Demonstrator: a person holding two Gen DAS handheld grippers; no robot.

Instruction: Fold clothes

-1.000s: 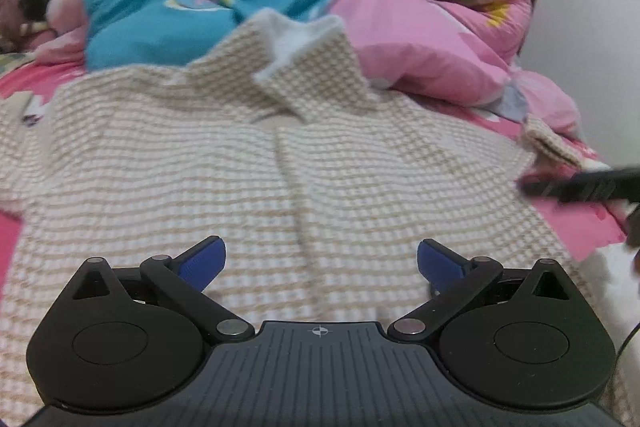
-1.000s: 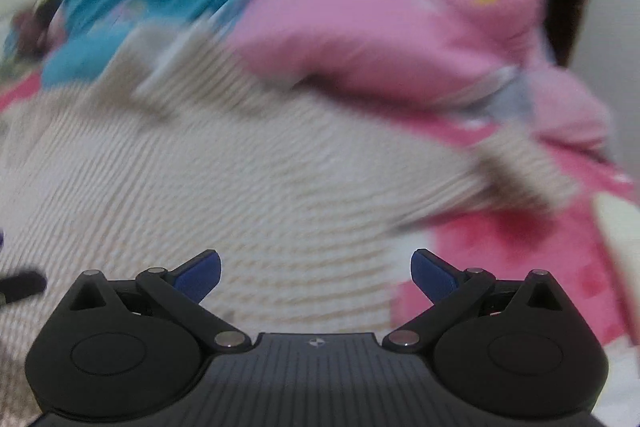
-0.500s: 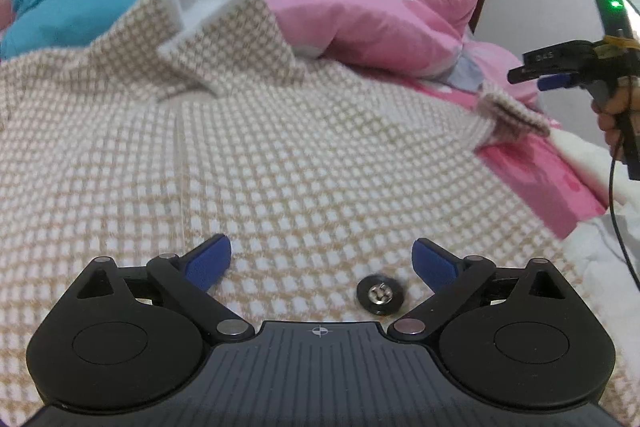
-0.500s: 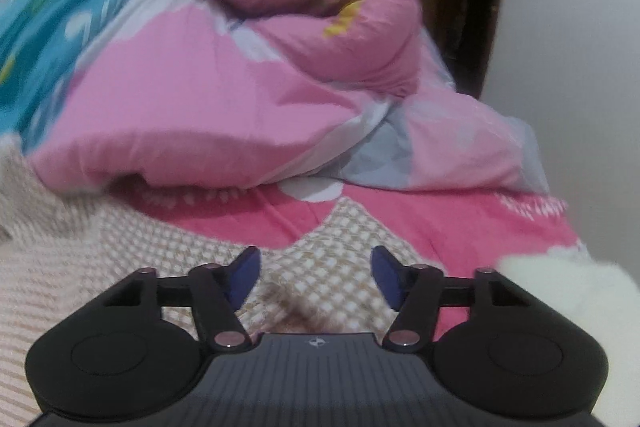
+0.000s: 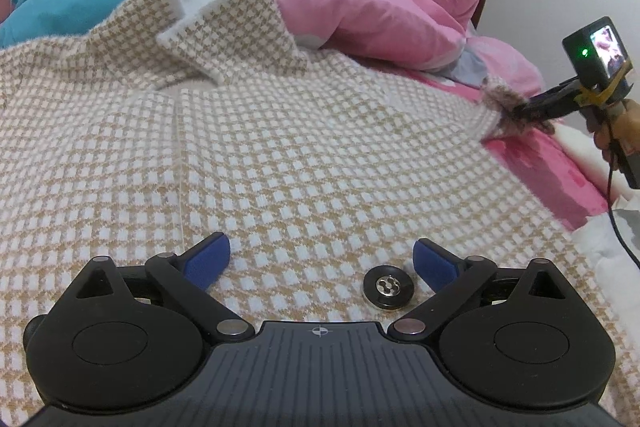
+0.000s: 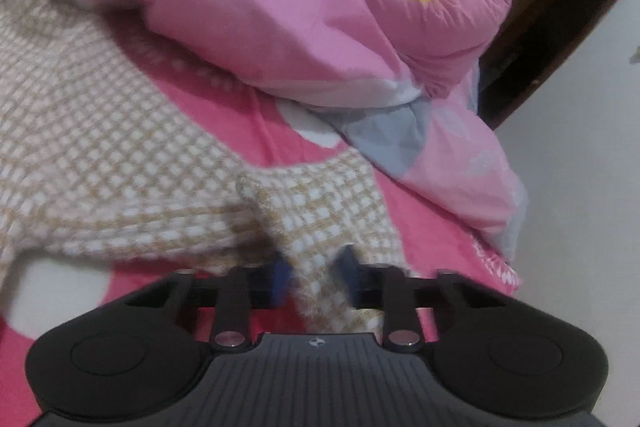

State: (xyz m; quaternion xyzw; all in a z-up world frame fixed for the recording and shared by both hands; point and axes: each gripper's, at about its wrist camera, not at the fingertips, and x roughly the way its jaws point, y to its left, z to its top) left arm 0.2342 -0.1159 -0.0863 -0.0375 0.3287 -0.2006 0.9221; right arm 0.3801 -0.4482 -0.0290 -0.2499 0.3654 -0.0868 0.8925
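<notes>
A checked jacket is spread on the bed. The left hand-held gripper is held spread above its lower centre, beside 1 button. The right hand-held gripper is closing on the sleeve cuff, low in its frame.

Motion blur smears the sleeve cuff between the right tool's closing jaws.

Black tongs, blue pads, silver pivot screws
</notes>
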